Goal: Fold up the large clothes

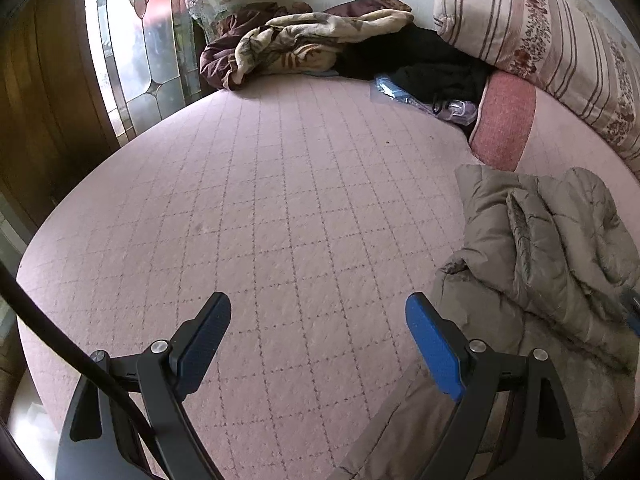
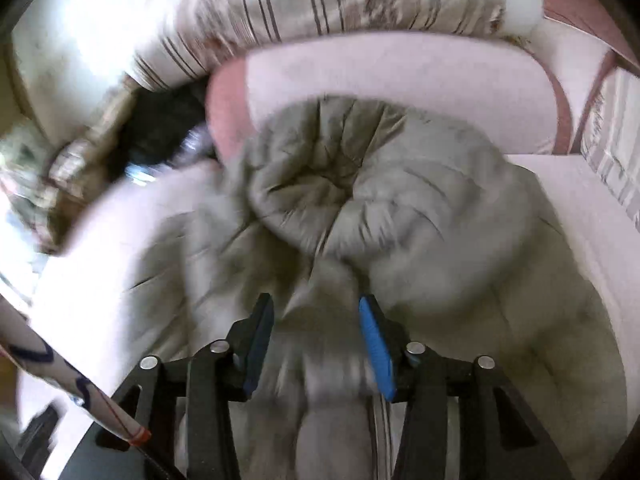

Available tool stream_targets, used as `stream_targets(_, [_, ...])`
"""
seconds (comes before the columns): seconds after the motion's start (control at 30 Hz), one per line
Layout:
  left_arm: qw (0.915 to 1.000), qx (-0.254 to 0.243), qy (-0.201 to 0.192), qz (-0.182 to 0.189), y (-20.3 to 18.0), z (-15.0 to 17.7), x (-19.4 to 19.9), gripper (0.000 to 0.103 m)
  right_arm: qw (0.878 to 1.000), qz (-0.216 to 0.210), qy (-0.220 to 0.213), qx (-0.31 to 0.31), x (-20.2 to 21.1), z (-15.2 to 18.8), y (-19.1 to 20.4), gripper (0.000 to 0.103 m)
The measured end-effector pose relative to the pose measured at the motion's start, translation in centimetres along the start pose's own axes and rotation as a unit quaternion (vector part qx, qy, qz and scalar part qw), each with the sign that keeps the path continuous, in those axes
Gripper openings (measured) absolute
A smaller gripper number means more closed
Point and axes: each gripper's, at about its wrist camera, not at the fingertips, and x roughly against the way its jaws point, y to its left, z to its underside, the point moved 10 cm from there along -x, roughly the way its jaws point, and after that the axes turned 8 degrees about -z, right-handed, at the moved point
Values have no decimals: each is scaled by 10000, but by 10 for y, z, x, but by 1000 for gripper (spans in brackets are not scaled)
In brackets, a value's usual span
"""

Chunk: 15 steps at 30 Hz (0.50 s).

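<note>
Grey padded coat (image 2: 360, 200) bunched at pink mattress (image 1: 260, 200) edge, right tongs (image 2: 316, 312) clamping its fabric, left tongs (image 1: 318, 316) spread, holding nothing.

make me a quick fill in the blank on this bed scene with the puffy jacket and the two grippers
1. The left gripper is ____ and holds nothing above the quilted pink bed cover.
2. The right gripper has a bunch of the grey-green puffy ____ between its fingers.
3. The striped floral pillow leans at the ____ end of the bed, beyond the jacket.
4. The rumpled blanket lies in the far corner beside the stained-glass ____.

Missing words: open; jacket; far; window
</note>
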Motion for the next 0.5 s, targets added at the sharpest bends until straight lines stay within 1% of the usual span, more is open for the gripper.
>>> stream_targets(0.07, [9999, -130, -35, -59, -4, 5, 2, 89, 9990, -434, 68, -79, 43, 35, -1, 58])
stream_targets(0.1, [9998, -200, -48, -71, -6, 7, 3, 89, 9986, -509, 146, -43, 56, 54, -3, 58])
stream_targets(0.13, [9995, -314, -67, -79, -10, 10, 5, 89, 9984, -488, 262, 74, 75, 82, -11, 58])
stream_targets(0.17, [9992, -390, -83, -88, -12, 13, 7, 89, 9986, -391, 326, 174, 88, 101, -18, 58])
stream_targets(0.23, [9984, -542, -163, -95, -16, 19, 14, 89, 9988, -96, 365, 321, 112, 141, -36, 58])
stream_targets(0.3, [9977, -618, -259, -108, -18, 23, 21, 89, 9989, 99, 374, 251, 137, 172, -61, 58])
stream_targets(0.33, [9976, -626, -286, -95, -18, 24, 24, 89, 9991, 152, 376, 75, 151, 185, -76, 58])
stream_targets(0.43, [9974, -634, -343, 10, -18, 33, 38, 89, 9987, 257, 291, -325, 174, 194, -108, 58])
stream_targets(0.5, [9969, -644, -434, 101, -17, 38, 51, 89, 9980, 338, 221, -487, 184, 192, -124, 58])
